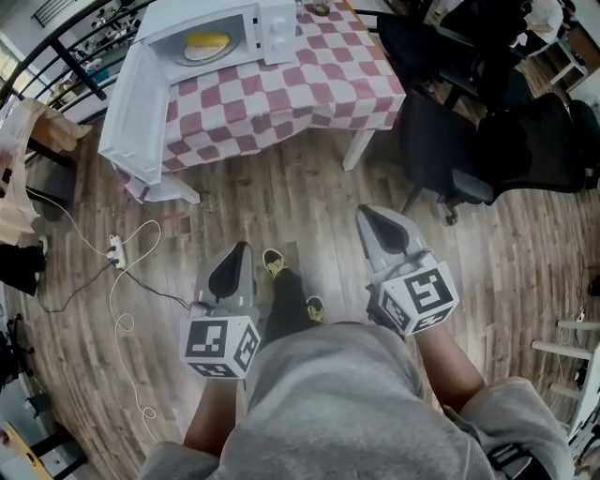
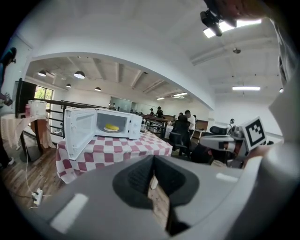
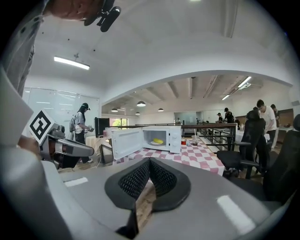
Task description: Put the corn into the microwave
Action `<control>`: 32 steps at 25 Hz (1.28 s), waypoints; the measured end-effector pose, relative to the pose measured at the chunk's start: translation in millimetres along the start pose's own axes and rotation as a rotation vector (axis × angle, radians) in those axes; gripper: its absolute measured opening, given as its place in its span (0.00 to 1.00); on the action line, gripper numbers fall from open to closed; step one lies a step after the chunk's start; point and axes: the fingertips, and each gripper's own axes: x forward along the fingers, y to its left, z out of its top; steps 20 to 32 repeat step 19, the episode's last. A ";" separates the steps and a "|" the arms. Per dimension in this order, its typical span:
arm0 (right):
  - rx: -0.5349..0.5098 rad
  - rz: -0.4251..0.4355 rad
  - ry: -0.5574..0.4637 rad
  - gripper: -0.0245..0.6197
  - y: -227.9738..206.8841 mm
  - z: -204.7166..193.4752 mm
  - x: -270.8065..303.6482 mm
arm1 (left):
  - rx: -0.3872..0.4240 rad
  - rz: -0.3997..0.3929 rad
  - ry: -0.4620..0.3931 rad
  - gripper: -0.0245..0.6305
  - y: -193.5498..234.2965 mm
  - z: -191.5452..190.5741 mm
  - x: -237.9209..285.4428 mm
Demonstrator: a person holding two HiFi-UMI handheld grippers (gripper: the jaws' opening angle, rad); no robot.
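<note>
The yellow corn (image 1: 207, 42) lies on a plate inside the white microwave (image 1: 272, 28), whose door (image 1: 131, 112) hangs wide open to the left. The microwave stands on a table with a red-and-white checked cloth (image 1: 309, 84). Both grippers are held well back from the table, over the wooden floor. My left gripper (image 1: 242, 248) is shut with nothing in it, and my right gripper (image 1: 366, 214) is shut and empty too. The left gripper view shows the corn (image 2: 111, 127) far beyond the closed jaws (image 2: 152, 161). In the right gripper view the corn (image 3: 158, 140) is also distant past the jaws (image 3: 149, 161).
Black office chairs (image 1: 487, 150) stand right of the table. A power strip with a white cable (image 1: 114, 251) lies on the floor at the left. A dark railing (image 1: 66, 47) runs behind the microwave. People stand in the background (image 2: 187, 123). Small cups (image 3: 194, 139) sit on the table.
</note>
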 end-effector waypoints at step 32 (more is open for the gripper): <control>0.034 -0.016 -0.048 0.04 -2.3 -2.7 -33.8 | 0.144 0.010 -0.029 0.05 -36.1 4.4 -22.3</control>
